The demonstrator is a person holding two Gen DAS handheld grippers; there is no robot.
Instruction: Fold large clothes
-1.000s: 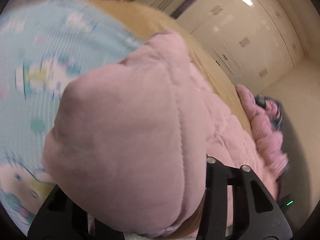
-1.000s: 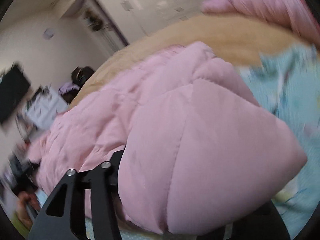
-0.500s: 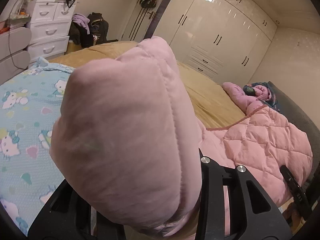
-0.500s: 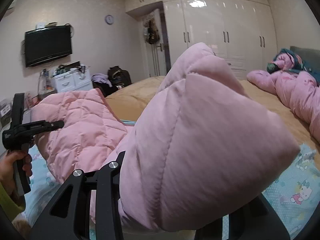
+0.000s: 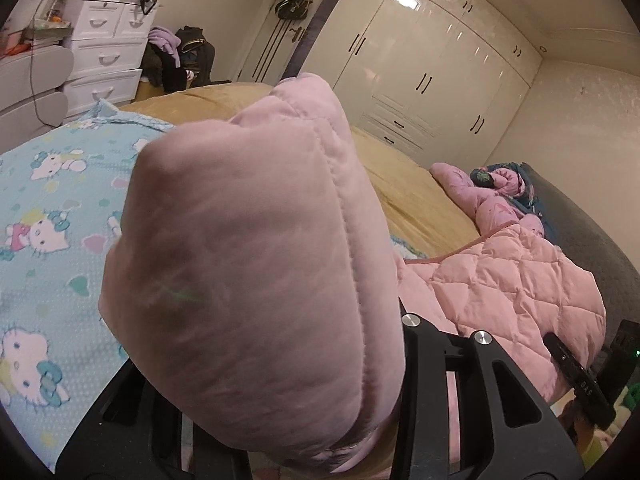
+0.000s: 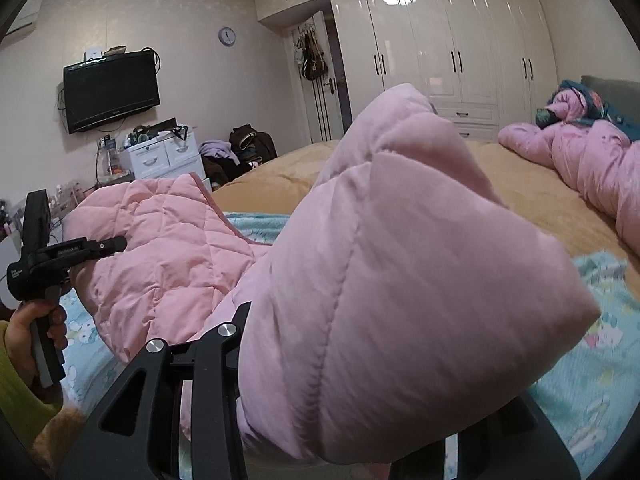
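A large pink quilted jacket (image 5: 256,264) is held up above the bed between both grippers. My left gripper (image 5: 280,432) is shut on one puffy end of it, which fills the left wrist view and hides the fingertips. My right gripper (image 6: 332,432) is shut on the other end (image 6: 400,300). The quilted body of the jacket (image 6: 168,248) hangs between them, over the blue cartoon-cat sheet (image 5: 44,208). The left gripper also shows in the right wrist view (image 6: 60,256), held by a hand at the far left. The right gripper shows at the left wrist view's lower right (image 5: 580,380).
The bed has a tan cover (image 6: 532,200) beyond the blue sheet. Another pink garment and a dark blue one (image 6: 580,148) lie near the grey headboard (image 5: 592,240). White drawers (image 5: 104,56), a clothes pile (image 6: 240,148), a wall TV (image 6: 112,88) and white wardrobes (image 6: 460,52) surround the bed.
Both grippers swung up with the jacket from facing down at the bed to facing level into the room. The views went from blurred to steady. The grips did not change.
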